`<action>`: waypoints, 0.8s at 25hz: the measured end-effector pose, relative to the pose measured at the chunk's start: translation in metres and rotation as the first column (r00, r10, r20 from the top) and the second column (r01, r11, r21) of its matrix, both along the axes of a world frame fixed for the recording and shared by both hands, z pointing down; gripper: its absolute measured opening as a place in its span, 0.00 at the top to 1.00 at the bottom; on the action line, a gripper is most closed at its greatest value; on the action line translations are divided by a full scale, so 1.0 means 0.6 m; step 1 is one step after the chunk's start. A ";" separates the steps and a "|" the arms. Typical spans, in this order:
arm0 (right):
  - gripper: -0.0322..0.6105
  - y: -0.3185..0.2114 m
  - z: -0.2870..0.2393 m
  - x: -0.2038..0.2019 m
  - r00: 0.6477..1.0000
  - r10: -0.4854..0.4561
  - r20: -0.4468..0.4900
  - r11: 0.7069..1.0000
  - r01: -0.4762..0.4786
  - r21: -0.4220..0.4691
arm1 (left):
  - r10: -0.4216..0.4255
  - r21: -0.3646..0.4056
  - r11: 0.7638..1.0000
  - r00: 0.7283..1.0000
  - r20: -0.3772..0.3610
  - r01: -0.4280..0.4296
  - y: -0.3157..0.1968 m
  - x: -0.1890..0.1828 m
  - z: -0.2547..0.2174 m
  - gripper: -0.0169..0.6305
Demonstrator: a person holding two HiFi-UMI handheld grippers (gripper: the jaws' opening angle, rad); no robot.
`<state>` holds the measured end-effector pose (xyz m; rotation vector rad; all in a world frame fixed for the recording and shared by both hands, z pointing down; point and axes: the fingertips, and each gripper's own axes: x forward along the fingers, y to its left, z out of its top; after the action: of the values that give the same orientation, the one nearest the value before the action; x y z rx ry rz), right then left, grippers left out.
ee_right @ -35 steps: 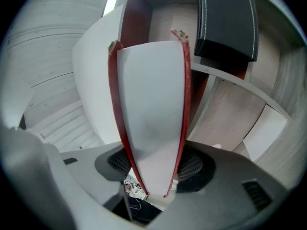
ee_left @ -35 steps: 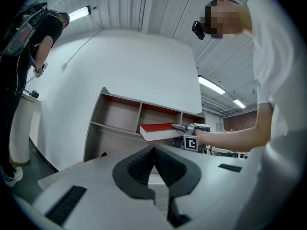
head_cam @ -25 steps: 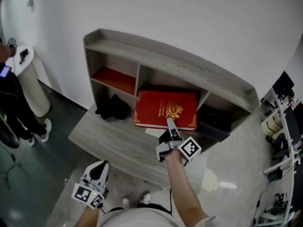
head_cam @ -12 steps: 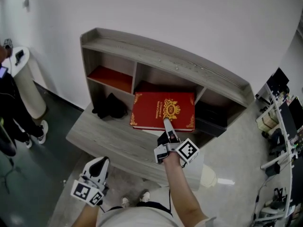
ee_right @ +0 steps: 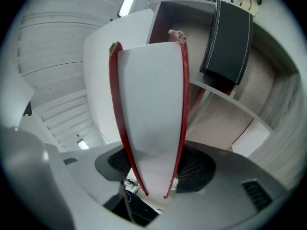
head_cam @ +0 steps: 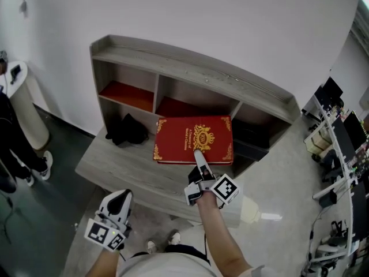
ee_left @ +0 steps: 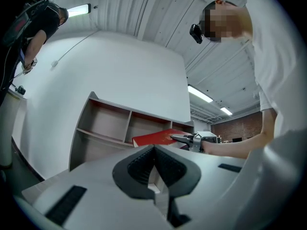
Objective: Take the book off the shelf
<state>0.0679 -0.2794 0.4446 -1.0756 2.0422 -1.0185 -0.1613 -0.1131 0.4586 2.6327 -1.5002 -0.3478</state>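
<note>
A big red book (head_cam: pixel 193 139) with gold ornament lies flat, most of it out of the grey shelf (head_cam: pixel 190 68)'s middle compartment and over the desk ledge (head_cam: pixel 124 169). My right gripper (head_cam: pixel 199 158) is shut on the book's near edge. In the right gripper view the white page block (ee_right: pixel 151 104) fills the gap between the jaws of the right gripper (ee_right: pixel 153 169). My left gripper (head_cam: pixel 119 202) hangs low at the left, off the desk and away from the book, jaws shut on nothing. From the left gripper (ee_left: pixel 154 150) the book (ee_left: pixel 152 138) is seen far off.
A black bundle (head_cam: pixel 127 130) sits on the ledge below the left compartment. A black case (head_cam: pixel 251 141) stands in the right compartment, also black case (ee_right: pixel 228 37). A person (head_cam: pixel 11 143) and a white pedestal (head_cam: pixel 26 105) are at far left; cluttered racks (head_cam: pixel 340 149) at right.
The right gripper has drawn the red book further out of the middle compartment toward me, so the red compartment floor shows behind it. The left gripper has stayed put.
</note>
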 end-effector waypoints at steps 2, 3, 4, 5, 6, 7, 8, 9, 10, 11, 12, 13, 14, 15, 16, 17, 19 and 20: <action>0.55 0.011 -0.005 0.006 1.000 0.003 -0.014 1.000 -0.003 0.014 | 0.005 0.003 1.000 1.000 0.002 -0.005 -0.001 0.001 0.000 0.95; 0.55 0.016 -0.009 0.011 1.000 0.003 -0.025 1.000 -0.003 0.024 | 0.008 0.004 1.000 1.000 0.003 -0.008 -0.003 0.003 -0.001 0.95; 0.55 0.021 -0.012 0.016 0.999 0.003 -0.036 0.999 -0.002 0.033 | 0.011 0.004 1.000 1.000 0.003 -0.011 -0.004 0.005 -0.001 0.95; 0.55 0.026 -0.014 0.021 0.999 0.003 -0.046 0.999 -0.002 0.039 | 0.013 0.005 1.000 1.000 0.004 -0.013 -0.006 0.008 0.000 0.95; 0.55 0.030 -0.016 0.027 0.999 0.004 -0.052 0.999 -0.001 0.043 | 0.016 0.006 1.000 1.000 0.005 -0.016 -0.007 0.012 0.000 0.95; 0.55 0.035 -0.018 0.033 0.998 0.004 -0.055 0.999 -0.002 0.045 | 0.018 0.008 1.000 1.000 0.008 -0.018 -0.008 0.016 -0.001 0.95; 0.55 0.039 -0.020 0.040 0.998 0.005 -0.057 0.999 -0.002 0.049 | 0.019 0.010 1.000 1.000 0.011 -0.019 -0.010 0.020 -0.002 0.95; 0.55 0.043 -0.023 0.046 0.998 0.006 -0.059 0.999 -0.002 0.054 | 0.018 0.013 1.000 1.000 0.015 -0.018 -0.011 0.024 -0.003 0.95; 0.55 0.047 -0.027 0.053 0.998 0.006 -0.065 0.998 -0.001 0.064 | 0.017 0.016 1.000 1.000 0.020 -0.017 -0.013 0.027 -0.005 0.95; 0.55 0.050 -0.032 0.060 0.997 0.004 -0.074 0.997 0.001 0.078 | 0.015 0.020 1.000 1.000 0.025 -0.015 -0.015 0.031 -0.009 0.95; 0.55 0.052 -0.039 0.066 0.996 0.003 -0.085 0.996 0.005 0.091 | 0.012 0.026 1.000 0.999 0.032 -0.013 -0.017 0.034 -0.013 0.95; 0.55 0.055 -0.045 0.072 0.995 0.002 -0.096 0.995 0.008 0.102 | 0.010 0.033 0.999 0.999 0.040 -0.011 -0.018 0.037 -0.019 0.95; 0.55 0.058 -0.051 0.078 0.994 0.004 -0.110 0.994 0.009 0.111 | 0.007 0.042 0.999 0.999 0.049 -0.009 -0.019 0.041 -0.025 0.95; 0.55 0.061 -0.057 0.085 0.992 0.007 -0.126 0.993 0.009 0.121 | 0.005 0.049 0.999 0.998 0.057 -0.008 -0.019 0.043 -0.031 0.95; 0.55 0.064 -0.063 0.092 0.990 0.010 -0.143 0.991 0.009 0.135 | 0.002 0.055 0.998 0.998 0.063 -0.006 -0.019 0.045 -0.036 0.95; 0.55 0.069 -0.071 0.098 0.987 0.014 -0.161 0.988 0.011 0.153 | -0.001 0.061 0.998 0.998 0.068 -0.004 -0.019 0.046 -0.040 0.95; 0.55 0.077 -0.085 0.111 0.982 0.023 -0.190 0.982 0.013 0.187 | -0.009 0.069 0.998 0.997 0.074 0.004 -0.019 0.046 -0.047 0.95; 0.55 0.081 -0.091 0.117 0.979 0.029 -0.202 0.980 0.012 0.199 | -0.015 0.072 0.997 0.997 0.076 0.009 -0.019 0.045 -0.050 0.95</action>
<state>0.1383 -0.2306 0.3899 -1.1194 2.2451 -0.7041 -0.1346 -0.1245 0.4286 2.7226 -1.5553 -0.3099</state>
